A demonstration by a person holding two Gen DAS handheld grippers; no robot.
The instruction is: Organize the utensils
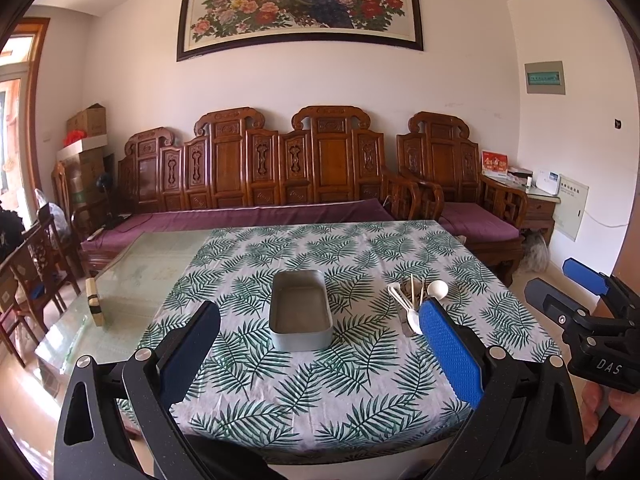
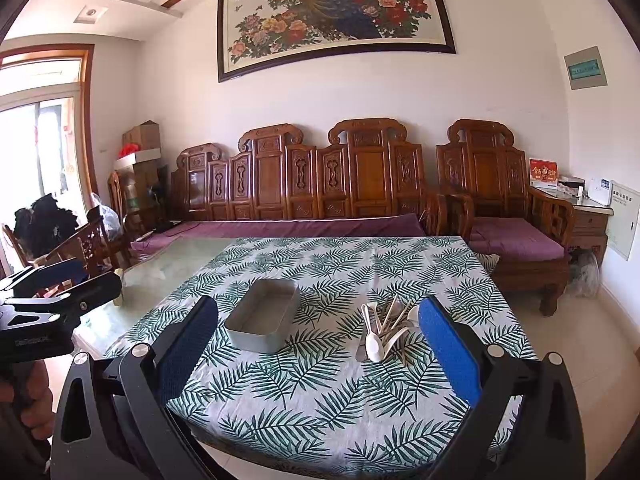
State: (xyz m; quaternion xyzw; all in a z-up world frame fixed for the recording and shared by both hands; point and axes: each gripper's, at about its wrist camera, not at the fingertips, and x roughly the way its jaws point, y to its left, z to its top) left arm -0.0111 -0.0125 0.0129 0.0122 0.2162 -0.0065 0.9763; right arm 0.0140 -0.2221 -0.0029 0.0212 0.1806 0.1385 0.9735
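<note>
A grey rectangular tin tray [image 1: 301, 312] [image 2: 262, 322] sits empty on the leaf-print tablecloth [image 1: 320, 380] [image 2: 320, 400]. To its right lies a pile of utensils [image 1: 412, 300] [image 2: 386, 330]: white plastic spoons and wooden chopsticks, jumbled together. My left gripper [image 1: 320, 344] hangs open above the table's near part, nothing between its blue pads. My right gripper [image 2: 316, 344] is open too, held over the near edge, the utensil pile just left of its right finger. Each gripper shows at the side of the other's view.
A bare glass tabletop [image 1: 132, 280] extends left of the cloth. A carved wooden sofa [image 1: 256, 176] with purple cushions stands behind the table, an armchair [image 1: 460, 192] to its right. Chairs and cardboard boxes fill the left side.
</note>
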